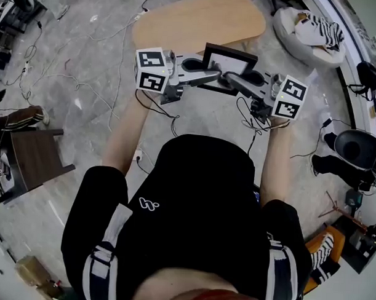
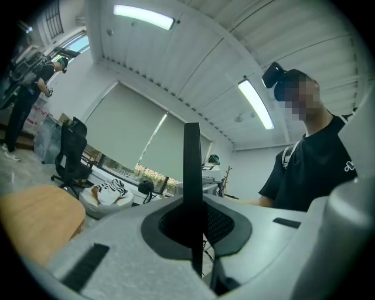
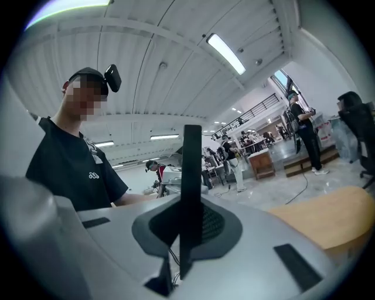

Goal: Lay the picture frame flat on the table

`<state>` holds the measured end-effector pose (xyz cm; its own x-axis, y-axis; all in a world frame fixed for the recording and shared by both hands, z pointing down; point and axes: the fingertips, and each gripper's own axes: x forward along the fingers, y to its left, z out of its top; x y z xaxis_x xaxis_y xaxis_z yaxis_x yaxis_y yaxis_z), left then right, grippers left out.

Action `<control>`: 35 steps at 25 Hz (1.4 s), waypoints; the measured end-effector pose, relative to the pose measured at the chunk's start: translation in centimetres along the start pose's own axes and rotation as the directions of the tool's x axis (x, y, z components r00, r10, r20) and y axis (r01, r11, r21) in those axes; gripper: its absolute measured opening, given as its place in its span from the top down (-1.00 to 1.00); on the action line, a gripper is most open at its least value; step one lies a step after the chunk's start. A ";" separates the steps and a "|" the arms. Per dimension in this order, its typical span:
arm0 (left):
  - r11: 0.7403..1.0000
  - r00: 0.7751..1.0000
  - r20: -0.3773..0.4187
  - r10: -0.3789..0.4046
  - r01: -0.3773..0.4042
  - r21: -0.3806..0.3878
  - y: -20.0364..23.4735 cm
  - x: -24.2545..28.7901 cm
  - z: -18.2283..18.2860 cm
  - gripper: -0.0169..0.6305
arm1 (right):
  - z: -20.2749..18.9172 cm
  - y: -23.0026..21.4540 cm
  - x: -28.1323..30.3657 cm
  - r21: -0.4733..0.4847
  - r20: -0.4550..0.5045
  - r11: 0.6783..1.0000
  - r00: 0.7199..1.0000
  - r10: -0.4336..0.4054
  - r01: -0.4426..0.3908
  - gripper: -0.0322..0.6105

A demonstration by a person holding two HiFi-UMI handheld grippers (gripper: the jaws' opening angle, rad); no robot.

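Standing just short of the pale wooden oval tabletop [image 1: 198, 23], a person in a black T-shirt [image 1: 199, 196] is holding the black picture frame with a white insert [image 1: 228, 68] up between two hand-held tools, one on each side. The left claw [image 1: 210, 77] is pinching the frame's left side and the right claw [image 1: 231, 80] is pinching its right side, so the two tools are meeting almost tip to tip across its lower part.

From the left gripper view, the left claw [image 2: 194, 225] is pressing its dark pads onto the frame [image 2: 192, 158], which is showing only as a thin black edge rising straight up between them. The right gripper view is giving the mirror of that: the right claw [image 3: 187, 229] is clamping the same thin black edge [image 3: 191, 164], with the tabletop [image 3: 337, 217] lying off to one side and lower down.

From above, the frame is overlapping the tabletop's near rim, with its face turned up toward the person's head (I cannot tell whether its bottom edge is touching the wood). It is not lying flat.

Around them, thin cables [image 1: 86, 81] are trailing over the grey marbled floor [image 1: 87, 44], a white beanbag carrying a black-and-white striped cloth [image 1: 309, 33] is sitting beyond the tabletop's right end, and a dark brown wooden stool [image 1: 34, 159] is standing off to the person's left.
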<state>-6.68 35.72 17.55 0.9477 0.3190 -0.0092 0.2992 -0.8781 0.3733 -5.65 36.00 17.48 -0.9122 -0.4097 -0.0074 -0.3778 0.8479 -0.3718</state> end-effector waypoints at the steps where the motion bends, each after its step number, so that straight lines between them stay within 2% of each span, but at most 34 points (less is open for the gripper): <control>1: 1.000 1.000 0.000 -0.001 0.001 -0.010 0.2 0.0 -0.2 0.88 | -0.2 -0.2 0.0 0.006 -0.003 1.000 1.000 -0.004 0.004 0.84; 5: 1.000 1.000 0.002 0.000 0.000 -0.021 0.5 0.0 -0.5 0.88 | -0.6 -0.5 0.0 0.014 -0.009 1.000 1.000 -0.010 0.010 0.84; 11: 1.000 1.000 0.006 0.006 -0.006 0.020 1.0 -0.5 -0.9 0.88 | -0.9 -0.9 0.6 -0.021 -0.015 1.000 1.000 -0.016 0.016 0.84; 15: 0.999 1.000 0.008 0.024 -0.024 0.036 4.0 -3.4 -0.5 0.88 | -0.8 -3.8 3.8 -0.030 -0.015 1.000 1.000 -0.001 0.001 0.84; 23: 0.992 0.992 0.024 0.123 -0.123 0.003 16.9 -5.7 2.2 0.88 | 1.8 -16.6 7.3 -0.006 -0.026 0.997 0.997 0.071 -0.072 0.84; 28: 0.985 0.985 0.030 0.172 -0.171 -0.031 28.0 -4.3 6.5 0.88 | 6.2 -27.9 7.0 0.037 -0.032 0.993 0.993 0.117 -0.116 0.84; 32: 0.978 0.981 0.048 0.188 -0.183 -0.096 40.0 -1.6 11.1 0.88 | 10.8 -40.0 5.6 0.094 -0.057 0.990 0.993 0.107 -0.101 0.84; 35: 0.974 0.978 0.059 0.200 -0.191 -0.125 44.2 -0.6 12.1 0.88 | 11.9 -44.3 4.9 0.114 -0.070 0.989 0.992 0.107 -0.099 0.84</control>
<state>7.38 -7.61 22.88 0.9932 0.1156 0.0107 0.0963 -0.8716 0.4808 8.46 -7.53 22.89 -0.9563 -0.2919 0.0174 -0.2651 0.8405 -0.4725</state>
